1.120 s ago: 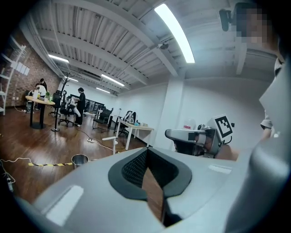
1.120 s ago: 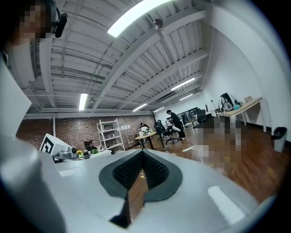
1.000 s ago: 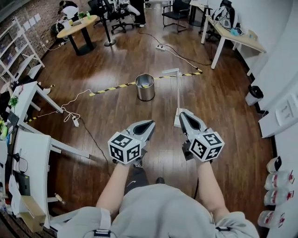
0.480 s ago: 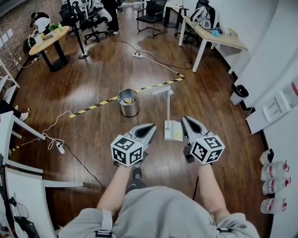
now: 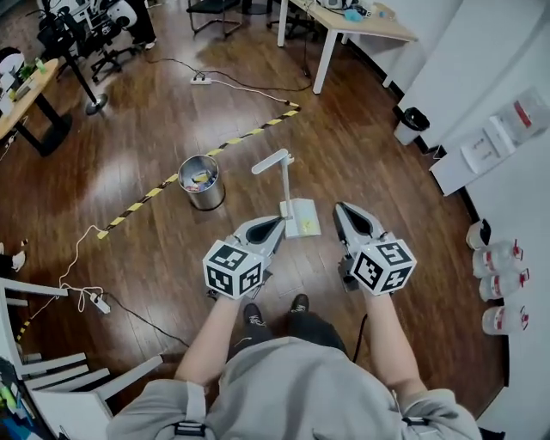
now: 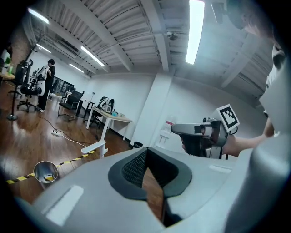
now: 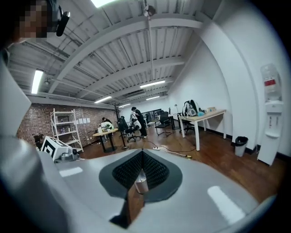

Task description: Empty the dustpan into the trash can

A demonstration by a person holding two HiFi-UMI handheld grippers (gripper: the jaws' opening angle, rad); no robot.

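A white dustpan (image 5: 301, 218) stands on the wood floor with its long handle (image 5: 273, 161) upright. It lies between my two grippers and just ahead of them. The round metal trash can (image 5: 200, 182) stands to its left and further off, with yellow scraps inside. My left gripper (image 5: 277, 225) is shut and empty, its tip beside the pan's left edge. My right gripper (image 5: 341, 209) is shut and empty too, a little right of the pan. The left gripper view shows the trash can (image 6: 45, 172), the dustpan handle (image 6: 94, 148) and my right gripper (image 6: 204, 134).
A strip of yellow-black tape (image 5: 225, 144) crosses the floor behind the can. A power strip with its cable (image 5: 96, 302) lies at the left. A white desk (image 5: 344, 21), a small black bin (image 5: 411, 122) and water bottles (image 5: 497, 258) line the right side.
The person has walked forward. The dustpan and trash can are closer, and both grippers have come up to flank the pan. Both jaws stayed shut.
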